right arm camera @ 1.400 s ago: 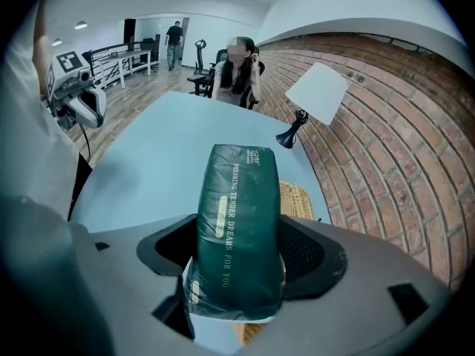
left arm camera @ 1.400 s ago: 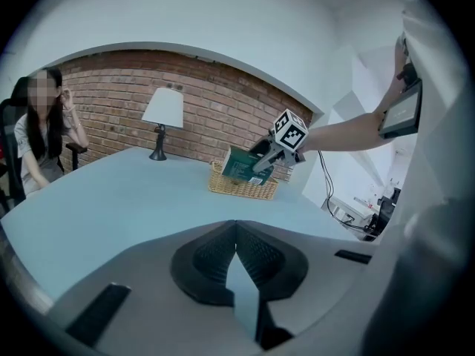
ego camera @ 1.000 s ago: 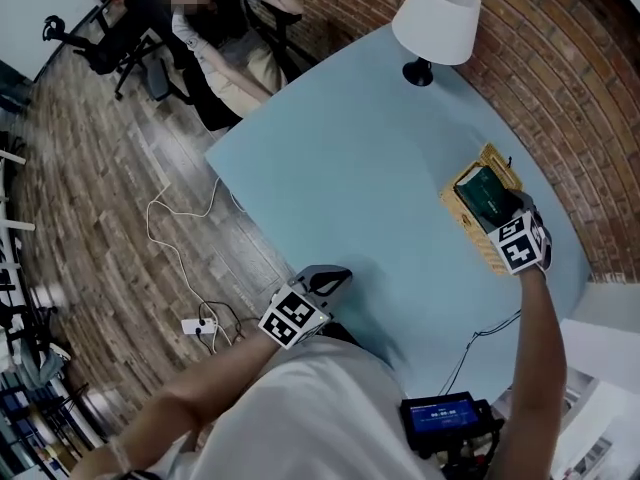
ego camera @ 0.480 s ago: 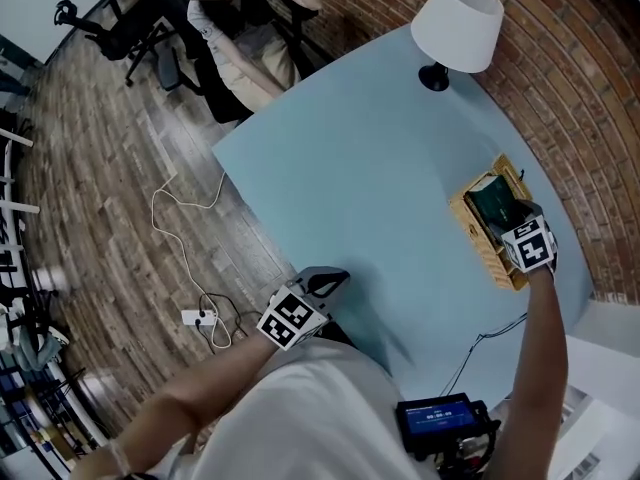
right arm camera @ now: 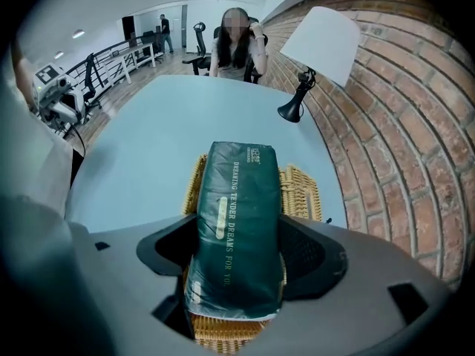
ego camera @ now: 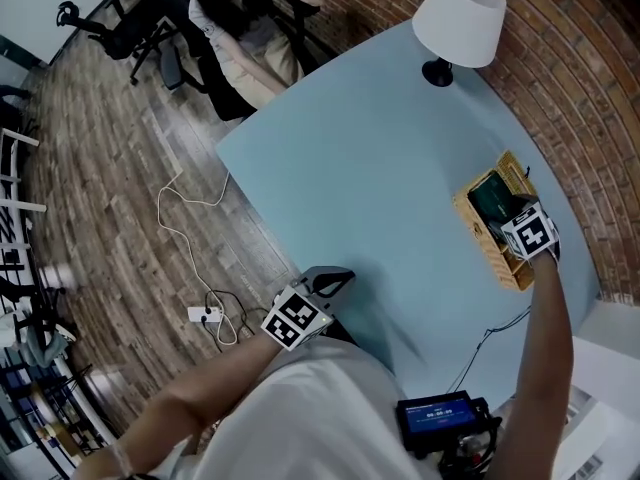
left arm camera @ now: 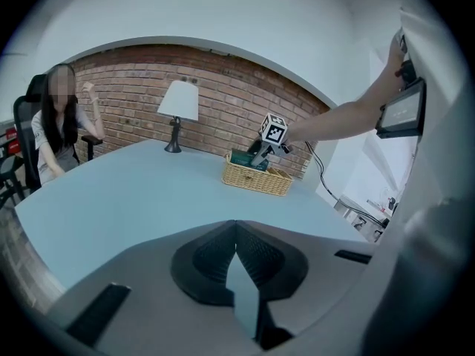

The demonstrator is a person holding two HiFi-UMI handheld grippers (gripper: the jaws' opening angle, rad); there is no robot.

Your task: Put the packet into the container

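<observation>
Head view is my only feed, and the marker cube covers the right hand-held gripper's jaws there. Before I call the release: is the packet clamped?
Observer: Yes. The right gripper view shows the right hand-held gripper closed on the dark green packet, one pad on each long side.
Operator: Is the container under it?
Observer: That view shows the wicker basket directly beneath the packet, rim visible on both sides.
Operator: And the left one?
Observer: The left gripper view shows the left hand-held gripper shut, nothing between its jaws.
</observation>
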